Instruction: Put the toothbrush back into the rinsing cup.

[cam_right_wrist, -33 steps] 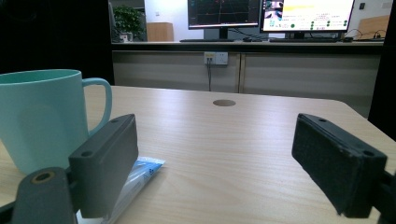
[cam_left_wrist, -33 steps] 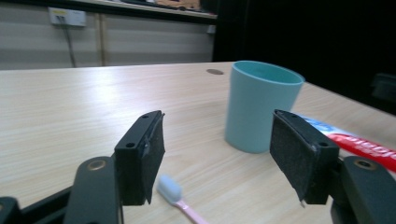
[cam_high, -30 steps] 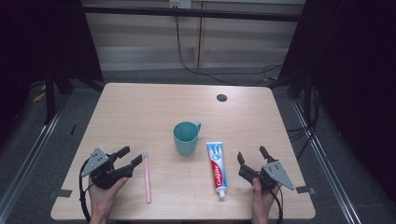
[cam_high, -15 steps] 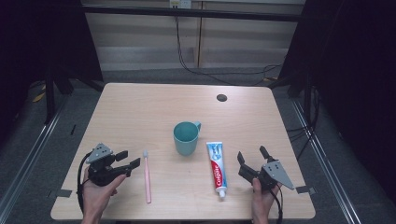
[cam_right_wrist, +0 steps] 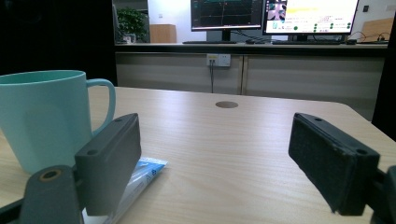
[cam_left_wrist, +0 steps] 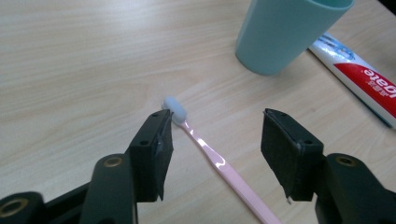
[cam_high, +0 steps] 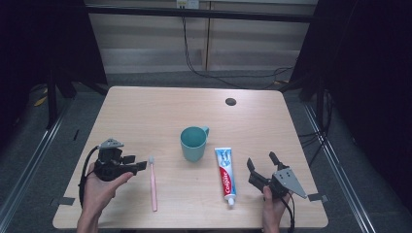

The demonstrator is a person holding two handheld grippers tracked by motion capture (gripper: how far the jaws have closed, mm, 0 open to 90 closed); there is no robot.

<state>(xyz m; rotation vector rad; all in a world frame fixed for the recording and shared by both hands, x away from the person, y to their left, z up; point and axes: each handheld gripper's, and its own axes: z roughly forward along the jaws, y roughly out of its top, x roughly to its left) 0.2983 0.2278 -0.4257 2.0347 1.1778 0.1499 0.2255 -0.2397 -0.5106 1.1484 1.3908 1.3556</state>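
My left gripper [cam_left_wrist: 215, 154] hovers over the pink toothbrush [cam_high: 153, 180], which lies flat on the table [cam_high: 160, 114] left of the teal mug [cam_high: 193, 143]; its 2 fingers [cam_left_wrist: 152, 156] have just been closing, half-wide, not touching the handle between them. My right gripper [cam_high: 262, 164] rests wide open beside the toothpaste tube [cam_high: 226, 174], holding nothing.

The one brand that could be read was "Colgate", in white letters on the red part of the toothpaste tube [cam_high: 226, 173] lying on the table [cam_high: 160, 111]. In the high view it ran along the tube's length. In the left gripper view the tube [cam_left_wrist: 362, 70] showed only the tail of that word, upside down. The monitors [cam_right_wrist: 273, 14] behind the table carried charts and lines of text, all too small to read.
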